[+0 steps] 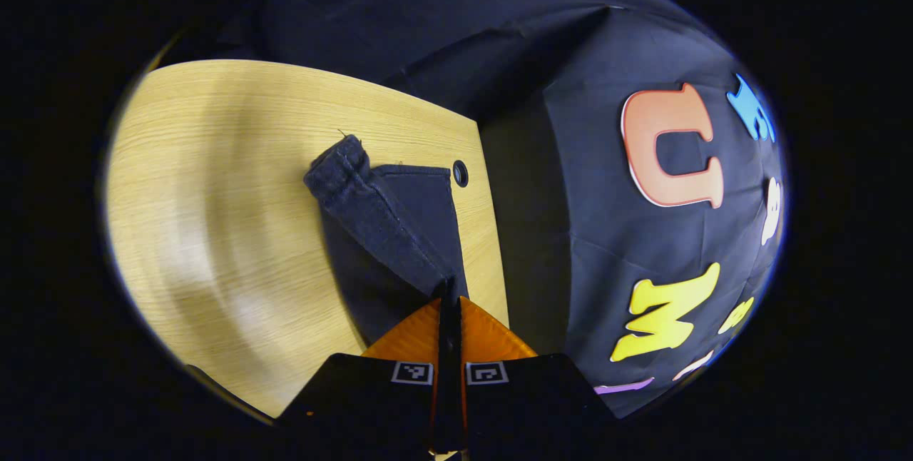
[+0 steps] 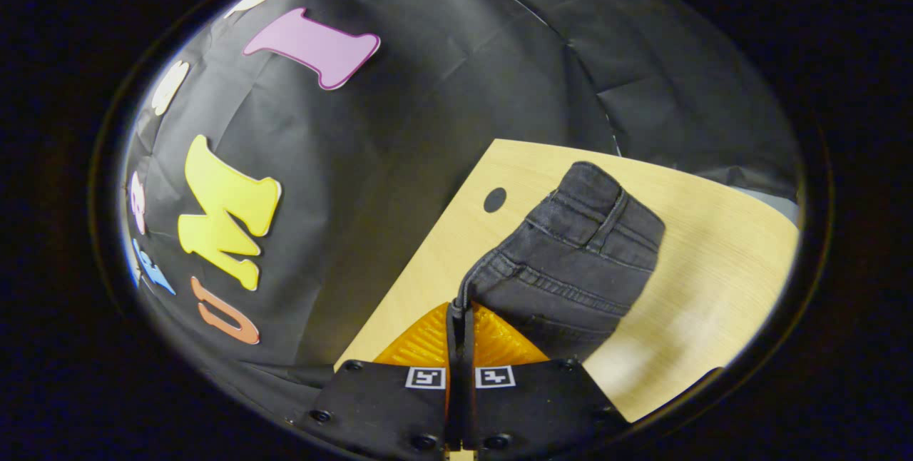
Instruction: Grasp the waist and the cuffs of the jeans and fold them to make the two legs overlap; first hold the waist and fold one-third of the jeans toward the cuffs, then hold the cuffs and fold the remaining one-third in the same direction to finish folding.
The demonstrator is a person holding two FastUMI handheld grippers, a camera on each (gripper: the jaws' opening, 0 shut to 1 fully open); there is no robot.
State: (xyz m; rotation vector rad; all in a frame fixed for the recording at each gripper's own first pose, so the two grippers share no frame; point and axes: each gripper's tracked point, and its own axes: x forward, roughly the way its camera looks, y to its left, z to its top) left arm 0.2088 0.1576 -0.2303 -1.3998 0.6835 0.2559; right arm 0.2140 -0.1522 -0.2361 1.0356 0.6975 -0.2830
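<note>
- The jeans [image 1: 389, 232] are dark, near-black denim with a coarse weave; they lie on a pale wooden table [image 1: 214, 232] with fine straight grain.
- In the left gripper view, a thick rolled cuff hem stands up from the flat cloth, running from the left gripper [image 1: 449, 297] away toward the table's middle.
- The left gripper's fingers are pressed together with a thin edge of denim pinched between them.
- In the right gripper view, the waist end of the jeans [image 2: 570, 261] shows a stitched waistband, a belt loop and doubled seams, bunched into a rounded hump.
- The right gripper [image 2: 460, 315] is likewise closed narrow on a corner of the waistband.
- In both views the cloth's long axis runs from the fingertips toward the far side of the table.
- A small round hole [image 1: 460, 173] sits in the table just beside the denim, near the table's edge by the black cloth wall [image 1: 606, 232].
- Bare wood spreads broadly on the side of the jeans away from that edge.
</note>
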